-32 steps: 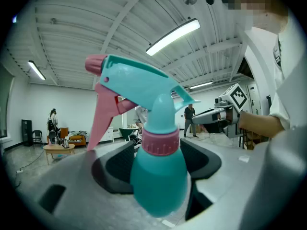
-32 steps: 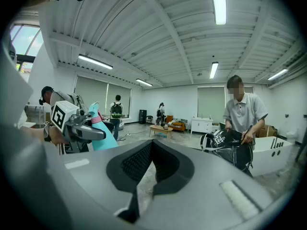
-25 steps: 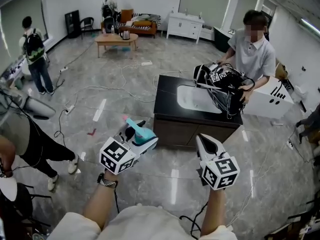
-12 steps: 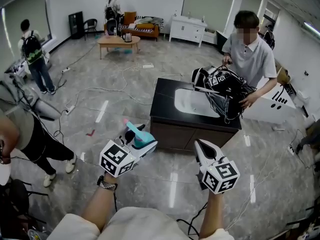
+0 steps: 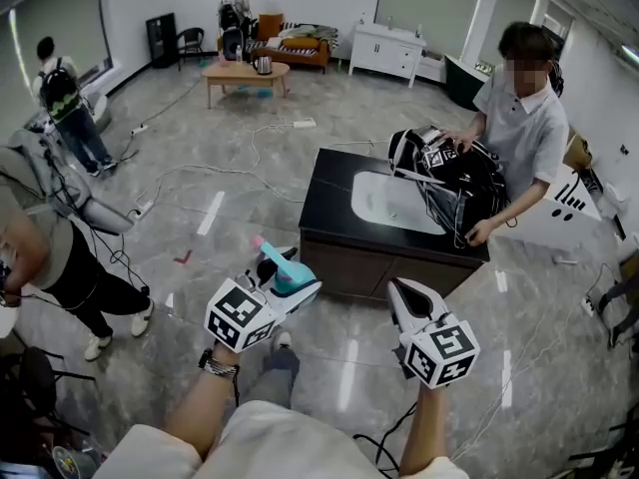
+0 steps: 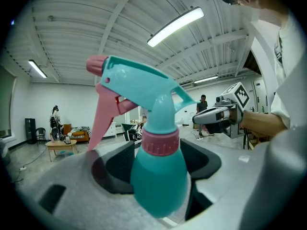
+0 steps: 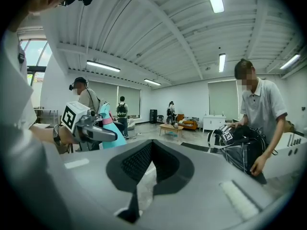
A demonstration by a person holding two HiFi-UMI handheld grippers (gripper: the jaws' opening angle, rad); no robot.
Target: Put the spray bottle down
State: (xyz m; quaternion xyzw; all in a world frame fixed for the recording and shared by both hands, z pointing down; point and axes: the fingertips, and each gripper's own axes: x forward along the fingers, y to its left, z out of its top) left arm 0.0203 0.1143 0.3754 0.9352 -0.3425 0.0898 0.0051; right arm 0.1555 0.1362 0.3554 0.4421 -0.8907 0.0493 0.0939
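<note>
A teal spray bottle (image 5: 287, 273) with a pink trigger and collar sits in my left gripper (image 5: 301, 285), which is shut on its body. In the left gripper view the bottle (image 6: 158, 176) stands upright between the dark pads, nozzle pointing left. My right gripper (image 5: 400, 290) is held beside it at about the same height, jaws shut with nothing in them; its pads (image 7: 139, 159) meet at the tips. Both grippers hang over the floor, short of a black counter (image 5: 330, 208). From the right gripper view, the bottle (image 7: 108, 128) shows at the left.
The counter holds a white sink basin (image 5: 391, 202). A person (image 5: 526, 118) at its right end handles a black bag (image 5: 454, 182) resting on it. Cables (image 5: 240, 173) trail across the grey floor. Other people (image 5: 60, 88) stand at the left; a coffee table (image 5: 245, 71) is far back.
Both grippers keep their pose while the view has shifted forward; a shoe now shows under the left gripper. The person at the counter has moved right.
</note>
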